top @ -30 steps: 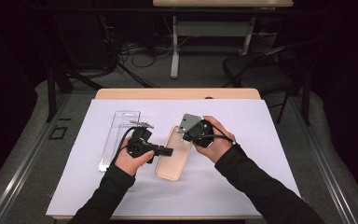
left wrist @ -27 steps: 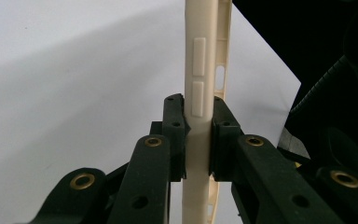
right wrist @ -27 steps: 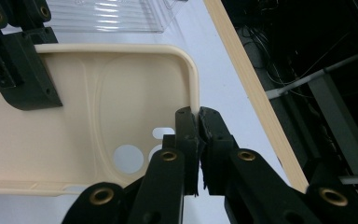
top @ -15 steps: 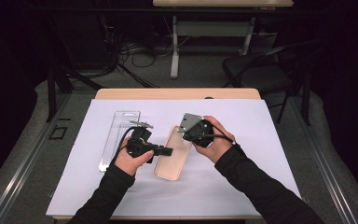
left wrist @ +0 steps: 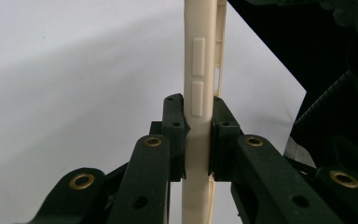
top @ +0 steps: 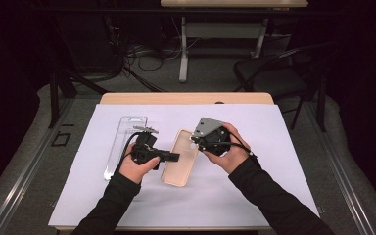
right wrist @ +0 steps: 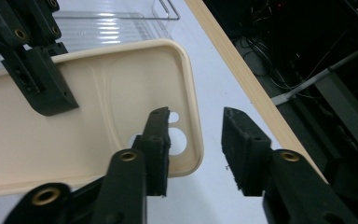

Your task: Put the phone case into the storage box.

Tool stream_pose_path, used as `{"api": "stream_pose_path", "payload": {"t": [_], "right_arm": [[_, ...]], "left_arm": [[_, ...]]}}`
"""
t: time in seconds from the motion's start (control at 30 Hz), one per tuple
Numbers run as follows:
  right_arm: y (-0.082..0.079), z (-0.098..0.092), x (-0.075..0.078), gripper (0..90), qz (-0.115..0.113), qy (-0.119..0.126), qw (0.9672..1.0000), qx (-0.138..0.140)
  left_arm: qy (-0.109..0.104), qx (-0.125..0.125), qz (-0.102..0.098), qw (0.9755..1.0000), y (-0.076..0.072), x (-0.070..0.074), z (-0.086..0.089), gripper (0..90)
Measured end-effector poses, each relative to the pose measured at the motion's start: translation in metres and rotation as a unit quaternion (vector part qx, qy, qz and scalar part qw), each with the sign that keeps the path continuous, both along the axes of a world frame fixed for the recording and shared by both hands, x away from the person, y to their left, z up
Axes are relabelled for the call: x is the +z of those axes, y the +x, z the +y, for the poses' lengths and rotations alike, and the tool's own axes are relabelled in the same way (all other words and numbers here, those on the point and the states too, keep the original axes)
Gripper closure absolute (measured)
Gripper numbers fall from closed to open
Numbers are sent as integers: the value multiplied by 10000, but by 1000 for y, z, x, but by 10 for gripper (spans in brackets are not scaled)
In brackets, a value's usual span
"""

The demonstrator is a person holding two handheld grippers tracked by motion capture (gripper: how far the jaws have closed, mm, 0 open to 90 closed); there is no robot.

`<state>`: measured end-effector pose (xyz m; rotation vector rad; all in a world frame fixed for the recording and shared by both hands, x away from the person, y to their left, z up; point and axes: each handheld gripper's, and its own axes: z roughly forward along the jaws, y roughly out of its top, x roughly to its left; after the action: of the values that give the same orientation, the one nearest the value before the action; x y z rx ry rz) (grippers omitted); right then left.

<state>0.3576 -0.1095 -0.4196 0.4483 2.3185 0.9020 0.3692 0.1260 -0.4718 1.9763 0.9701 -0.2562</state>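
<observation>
Between the pads of the left tool sits the long edge of a cream phone case, and they are clamped tight on it, the side-button bumps showing just above the grip. From the high view the left tool pinches the case at the middle of its left side, the case lying on the white sheet that covers the counter.

Over at the case's top corner, the right tool has its jaws parted, and they have just been opening. One jaw lies over the inside of the case beside the camera cut-out, the other stands clear off the rim above bare sheet; the corner sits between them with a visible gap, so nothing is gripped. From above, the right tool hangs at that upper right corner, grey plate uppermost.

Just left of the left hand lies a clear plastic tray, long and narrow, beside the case and apart from it. Beyond the counter's far edge, a dark chair and floor cables.
</observation>
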Motion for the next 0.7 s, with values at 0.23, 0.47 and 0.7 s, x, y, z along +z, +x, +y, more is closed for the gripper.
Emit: {"api": "stream_pose_path", "payload": {"t": [0.23,0.47,0.7], "right_arm": [[-9,-10,0,518,-241,325,9990,-177],[-20,-15,-3,516,-342,427,9983,-202],[-27,-22,-9,513,-256,811,9958,-345]], "left_arm": [[10,82,-251,9997,0,0,2,807],[-34,130,-590,9982,0,0,5,806],[-64,205,-838,9963,-1,1,8,806]]}}
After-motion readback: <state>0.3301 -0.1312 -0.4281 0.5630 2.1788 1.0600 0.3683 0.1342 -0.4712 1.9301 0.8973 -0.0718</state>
